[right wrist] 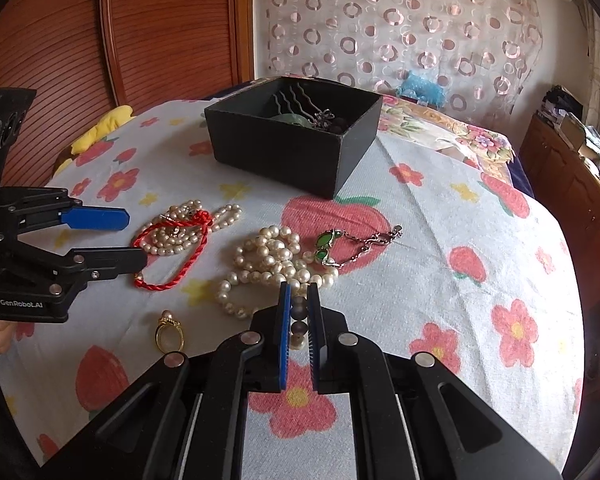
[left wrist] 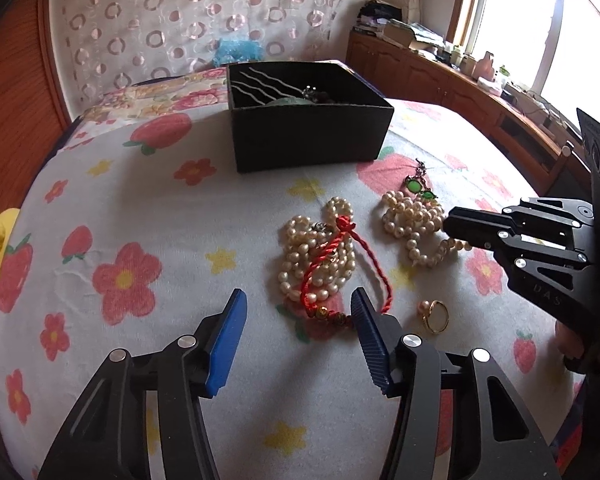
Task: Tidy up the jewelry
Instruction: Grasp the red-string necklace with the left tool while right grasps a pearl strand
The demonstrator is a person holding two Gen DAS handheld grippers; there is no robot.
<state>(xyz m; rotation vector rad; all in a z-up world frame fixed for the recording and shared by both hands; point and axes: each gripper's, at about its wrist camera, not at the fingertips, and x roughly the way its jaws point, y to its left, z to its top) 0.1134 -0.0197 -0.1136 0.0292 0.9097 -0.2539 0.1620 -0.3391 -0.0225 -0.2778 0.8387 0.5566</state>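
Pinching a strand of the pearl necklace (right wrist: 268, 264), the right gripper (right wrist: 299, 316) has its blue pads drawn in narrow, with a few beads caught between them near the front edge of the bed. That necklace lies heaped on the flowered bedspread (right wrist: 440, 240), touching the green-stone bracelet (right wrist: 340, 246) on its far side. The left gripper (left wrist: 296, 320) stands wide apart and holds nothing; its right pad sits just beside the end of the red cord (left wrist: 340, 264). The cord is tangled over a second pearl strand (left wrist: 320, 252). A gold ring (left wrist: 434, 314) rests on the cloth near the front edge, apart from both heaps. Toward the far edge sits the black box (left wrist: 308, 120), open, with a wavy hairpin (left wrist: 268, 84) and some dark pieces inside.
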